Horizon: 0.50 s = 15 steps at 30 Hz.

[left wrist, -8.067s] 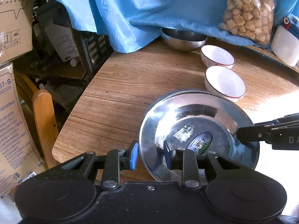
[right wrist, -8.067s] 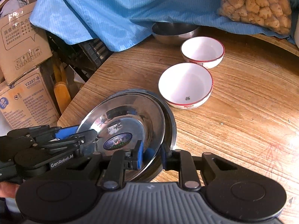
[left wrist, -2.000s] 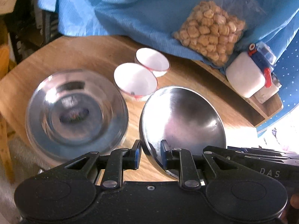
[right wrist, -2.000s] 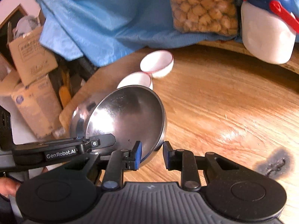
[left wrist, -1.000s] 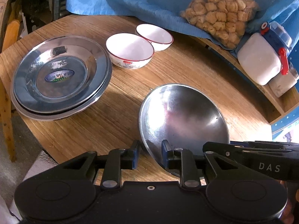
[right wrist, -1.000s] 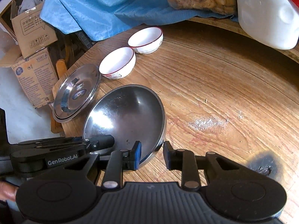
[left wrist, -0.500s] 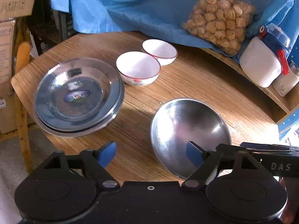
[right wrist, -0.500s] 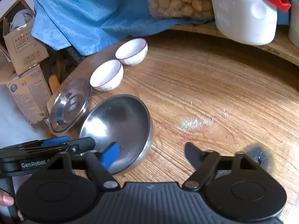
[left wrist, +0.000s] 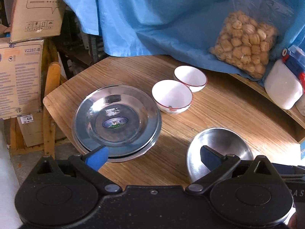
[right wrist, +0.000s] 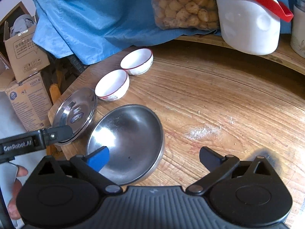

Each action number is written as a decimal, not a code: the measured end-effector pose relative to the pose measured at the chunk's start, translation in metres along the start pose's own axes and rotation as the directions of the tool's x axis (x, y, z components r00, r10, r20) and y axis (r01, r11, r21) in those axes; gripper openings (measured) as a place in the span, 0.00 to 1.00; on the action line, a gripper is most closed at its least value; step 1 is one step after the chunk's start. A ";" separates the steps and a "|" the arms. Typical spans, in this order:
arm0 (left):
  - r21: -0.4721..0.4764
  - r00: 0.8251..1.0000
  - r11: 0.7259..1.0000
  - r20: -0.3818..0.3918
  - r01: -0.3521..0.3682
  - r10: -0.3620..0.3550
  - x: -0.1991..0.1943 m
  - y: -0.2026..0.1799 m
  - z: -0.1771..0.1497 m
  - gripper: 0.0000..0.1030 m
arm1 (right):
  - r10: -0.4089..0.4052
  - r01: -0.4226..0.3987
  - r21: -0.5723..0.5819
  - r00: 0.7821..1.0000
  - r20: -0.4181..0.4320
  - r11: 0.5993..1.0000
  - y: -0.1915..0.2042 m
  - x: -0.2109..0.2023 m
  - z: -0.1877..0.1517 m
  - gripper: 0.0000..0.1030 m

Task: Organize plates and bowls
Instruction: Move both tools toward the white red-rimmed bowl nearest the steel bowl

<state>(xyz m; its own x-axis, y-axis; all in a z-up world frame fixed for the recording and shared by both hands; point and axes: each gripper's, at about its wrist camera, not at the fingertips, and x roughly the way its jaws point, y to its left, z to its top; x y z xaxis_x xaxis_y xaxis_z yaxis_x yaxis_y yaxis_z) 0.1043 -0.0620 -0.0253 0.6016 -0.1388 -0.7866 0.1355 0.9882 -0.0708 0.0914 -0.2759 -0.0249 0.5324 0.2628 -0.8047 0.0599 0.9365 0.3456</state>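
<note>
Two opening, empty grippers, left gripper and right gripper; two white bowls, one steel bowl, stacked plates.

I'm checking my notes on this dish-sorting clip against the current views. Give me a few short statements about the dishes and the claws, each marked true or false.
1. The steel bowl sits on the wooden table, gripped by neither claw. True.
2. The two white bowls are nested one inside the other. False: they stand side by side.
3. The steel plates lie stacked near the table's edge. True.
4. The right claw is shut on the steel bowl's rim. False: its jaws are opening, with the rim between them unpressed.
5. The left claw holds a white bowl. False: its jaws are opening, holding nothing.
</note>
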 end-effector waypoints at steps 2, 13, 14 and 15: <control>-0.001 1.000 1.000 -0.002 0.001 -0.001 0.001 0.003 0.001 0.99 | -0.001 0.001 -0.003 1.000 -0.003 1.000 0.003 0.000 -0.002 1.00; 0.014 0.999 0.999 -0.011 0.033 -0.033 0.030 0.027 0.037 0.99 | -0.072 0.072 0.037 0.997 0.013 0.997 0.018 0.011 0.008 1.00; 0.015 0.999 0.999 -0.017 0.038 -0.038 0.036 0.031 0.043 0.99 | -0.083 0.082 0.045 0.996 0.014 0.996 0.019 0.013 0.010 1.00; 0.016 0.999 0.999 -0.024 0.043 -0.042 0.041 0.033 0.049 0.99 | -0.094 0.093 0.056 0.995 0.014 0.994 0.020 0.015 0.013 1.00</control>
<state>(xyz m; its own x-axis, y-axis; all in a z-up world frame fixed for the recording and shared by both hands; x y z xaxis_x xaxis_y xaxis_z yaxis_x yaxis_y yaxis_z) 0.1718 -0.0383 -0.0302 0.5760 -0.1788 -0.7977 0.1737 0.9803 -0.0943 0.1114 -0.2563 -0.0234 0.5364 0.1703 -0.8266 0.1566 0.9423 0.2958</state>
